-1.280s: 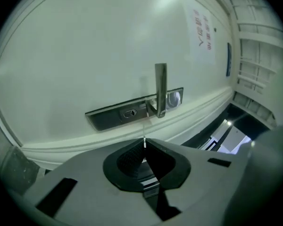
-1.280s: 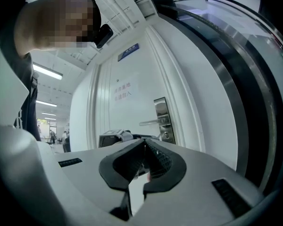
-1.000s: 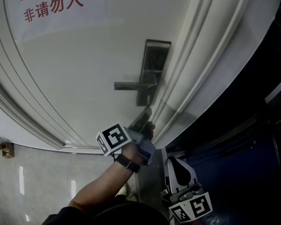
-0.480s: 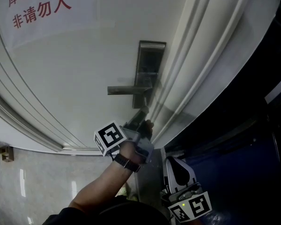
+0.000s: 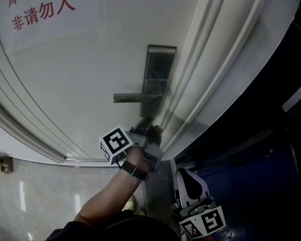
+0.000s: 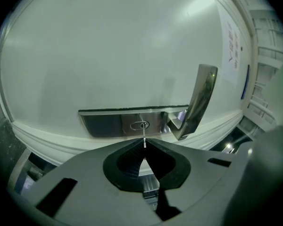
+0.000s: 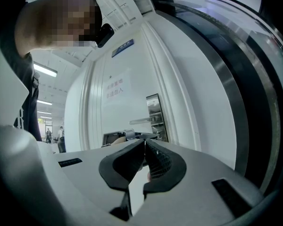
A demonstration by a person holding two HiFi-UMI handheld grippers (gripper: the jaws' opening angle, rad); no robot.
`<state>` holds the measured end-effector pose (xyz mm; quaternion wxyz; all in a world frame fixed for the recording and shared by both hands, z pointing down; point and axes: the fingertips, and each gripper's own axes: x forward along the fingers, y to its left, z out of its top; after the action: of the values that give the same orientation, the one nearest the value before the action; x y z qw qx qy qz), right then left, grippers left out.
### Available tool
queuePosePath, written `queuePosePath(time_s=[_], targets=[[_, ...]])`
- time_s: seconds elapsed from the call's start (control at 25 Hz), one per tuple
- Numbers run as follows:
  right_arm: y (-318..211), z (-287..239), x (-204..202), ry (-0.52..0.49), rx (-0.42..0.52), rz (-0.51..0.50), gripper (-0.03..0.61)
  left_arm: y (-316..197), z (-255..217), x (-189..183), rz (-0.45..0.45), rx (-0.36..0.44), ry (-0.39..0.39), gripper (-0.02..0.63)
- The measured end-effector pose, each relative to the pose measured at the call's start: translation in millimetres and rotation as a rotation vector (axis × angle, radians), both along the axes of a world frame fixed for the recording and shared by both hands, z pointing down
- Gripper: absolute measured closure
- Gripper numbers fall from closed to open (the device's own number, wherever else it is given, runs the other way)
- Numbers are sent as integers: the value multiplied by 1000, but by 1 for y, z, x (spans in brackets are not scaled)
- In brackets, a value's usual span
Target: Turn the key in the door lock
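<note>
The left gripper (image 6: 145, 149) is pinched shut on the thin key (image 6: 145, 141). The key points straight out from the tips, in line with the jaws, and its end meets the keyhole (image 6: 140, 125) in the lock plate (image 6: 108, 124) — how deep, I cannot tell. The right gripper (image 7: 144, 145) is closed on nothing, low and well away — so the turn looks like the left one's job.

Door handle (image 6: 198, 102) juts beside keyhole (image 6: 139, 125) (close); other side bare.
</note>
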<state>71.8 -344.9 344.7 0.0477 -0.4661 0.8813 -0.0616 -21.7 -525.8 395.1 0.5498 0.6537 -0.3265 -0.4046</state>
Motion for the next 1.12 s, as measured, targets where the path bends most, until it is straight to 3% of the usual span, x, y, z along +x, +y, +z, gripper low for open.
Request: queuePosePath(time_s=[0.48,0.84,1.12], targets=[[-5,0,-3,-10,-3,-1,563,-7,-4,3,-5,-63,7,606],[-8,0,-5,-19,-4,-8,563,-18,-7,1,-20,-108,-54,606],[-11,1,-6,-20,-9,-9,563,-32,-7,-1,-22,-123,-60,606]])
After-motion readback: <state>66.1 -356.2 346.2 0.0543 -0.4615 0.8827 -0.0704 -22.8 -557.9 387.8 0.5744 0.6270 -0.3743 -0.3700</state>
